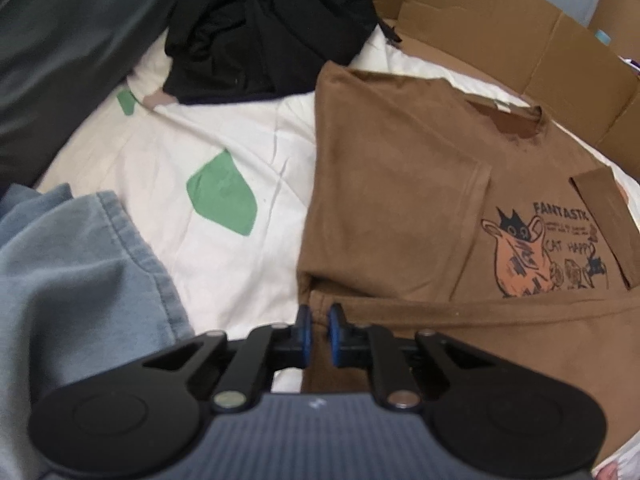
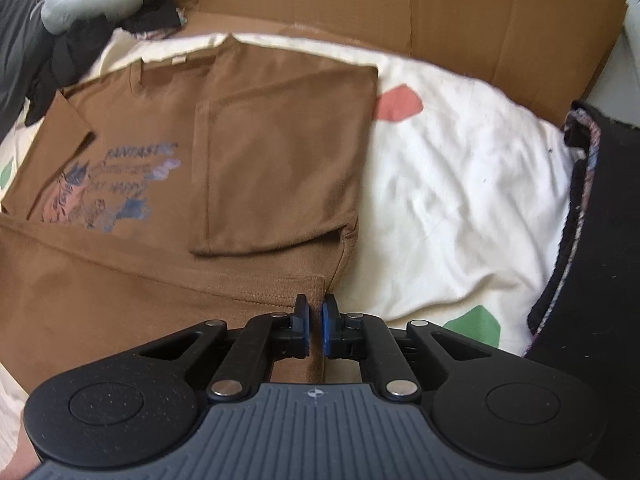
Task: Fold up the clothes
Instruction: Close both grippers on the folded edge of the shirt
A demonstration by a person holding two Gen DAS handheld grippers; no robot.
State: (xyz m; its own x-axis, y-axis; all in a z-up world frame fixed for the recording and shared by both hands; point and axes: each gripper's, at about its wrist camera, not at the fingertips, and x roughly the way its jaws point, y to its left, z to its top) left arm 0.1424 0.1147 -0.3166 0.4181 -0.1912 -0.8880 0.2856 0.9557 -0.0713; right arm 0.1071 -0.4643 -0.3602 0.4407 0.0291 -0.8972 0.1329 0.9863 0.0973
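Pinching the brown T-shirt's point(image 1: 400, 168) two near hem corners, the left gripper point(image 1: 318, 330) and right gripper point(image 2: 315, 326) clamp its fabric, seemingly to fold the sleeves-tucked shirt, lying before the cardboard wall point(image 2: 460, 8).

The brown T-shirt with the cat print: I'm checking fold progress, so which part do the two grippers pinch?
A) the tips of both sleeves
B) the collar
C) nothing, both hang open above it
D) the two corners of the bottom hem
D: the left gripper and the right gripper are each shut on a near hem corner of the brown T-shirt; its collar lies at the far end.
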